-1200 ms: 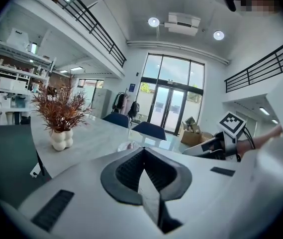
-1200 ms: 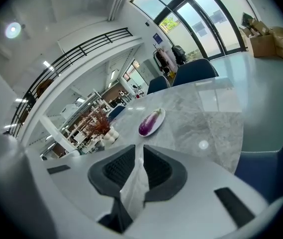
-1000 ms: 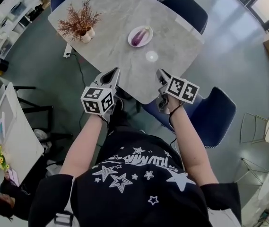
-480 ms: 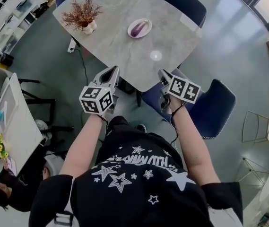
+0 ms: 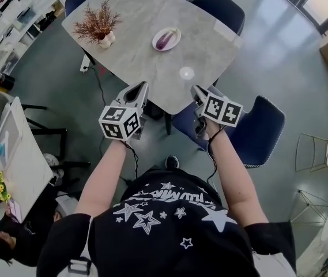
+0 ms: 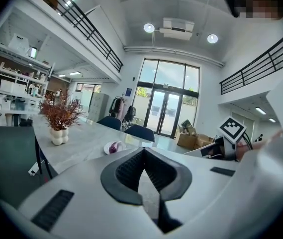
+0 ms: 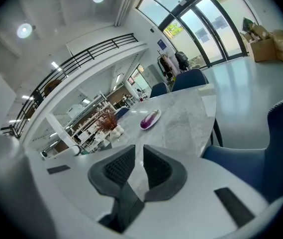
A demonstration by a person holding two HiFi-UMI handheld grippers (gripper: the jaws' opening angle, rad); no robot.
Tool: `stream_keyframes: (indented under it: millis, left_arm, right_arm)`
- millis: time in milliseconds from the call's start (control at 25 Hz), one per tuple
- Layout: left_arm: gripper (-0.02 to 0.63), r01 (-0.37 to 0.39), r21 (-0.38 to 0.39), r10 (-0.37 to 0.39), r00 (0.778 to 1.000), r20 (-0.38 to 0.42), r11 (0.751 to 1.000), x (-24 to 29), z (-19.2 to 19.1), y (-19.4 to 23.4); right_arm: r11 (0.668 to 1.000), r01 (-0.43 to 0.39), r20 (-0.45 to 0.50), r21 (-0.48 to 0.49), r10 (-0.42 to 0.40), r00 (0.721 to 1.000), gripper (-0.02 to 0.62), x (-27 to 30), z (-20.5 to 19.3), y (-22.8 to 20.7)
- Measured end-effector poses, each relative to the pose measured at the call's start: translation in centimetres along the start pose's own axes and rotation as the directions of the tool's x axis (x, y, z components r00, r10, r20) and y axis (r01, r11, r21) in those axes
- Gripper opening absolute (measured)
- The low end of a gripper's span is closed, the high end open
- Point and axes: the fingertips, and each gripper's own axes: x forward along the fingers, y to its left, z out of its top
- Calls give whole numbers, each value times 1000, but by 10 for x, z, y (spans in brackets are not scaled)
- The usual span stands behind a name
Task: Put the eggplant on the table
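Observation:
A purple eggplant (image 5: 165,38) (image 6: 114,147) (image 7: 149,119) lies on a small white plate (image 5: 176,34) near the far side of the grey marble table (image 5: 140,10). I hold both grippers side by side, short of the table's near end and far from the plate. My left gripper (image 5: 139,88) (image 6: 142,152) is shut, tips touching, with nothing in it. The right gripper (image 5: 196,90) (image 7: 137,151) shows a narrow gap between its pads and is empty.
A white vase of dried reddish twigs (image 5: 98,26) (image 6: 59,118) (image 7: 106,119) stands on the table's left part. Blue chairs ring the table, one (image 5: 259,131) just right of my right gripper. A white desk (image 5: 14,154) stands at the left, with a person (image 5: 2,244) beside it.
The table and plate have shifted slightly up and left in the head view. Both grippers keep the same pose and hold nothing.

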Motion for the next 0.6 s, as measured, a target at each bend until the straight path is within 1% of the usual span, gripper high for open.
stream_keyframes:
  millis: [160, 400, 480, 560, 600]
  left_arm:
    - [8, 29, -12, -29, 1000, -8, 1000, -8, -6, -9]
    - [8, 61, -3, -61, 998, -6, 998, -36, -10, -26]
    - [8, 70, 2, -70, 998, -5, 998, -48, -12, -30]
    - [8, 78, 6, -78, 997, -6, 997, -61, -16, -35]
    - [8, 81, 8, -81, 997, -6, 997, -69, -18, -37]
  right_arm:
    - [1000, 6, 12, -10, -6, 1000, 58, -10, -5, 13]
    - [998, 17, 15, -55, -16, 1000, 58, -34, -24, 33]
    - [998, 20, 15, -66, -19, 1000, 57, -39, -34, 42]
    - [997, 26, 12, -69, -25, 1000, 31, -45, -48, 50]
    - [997, 27, 8, -71, -27, 1000, 31, -49, -56, 54]
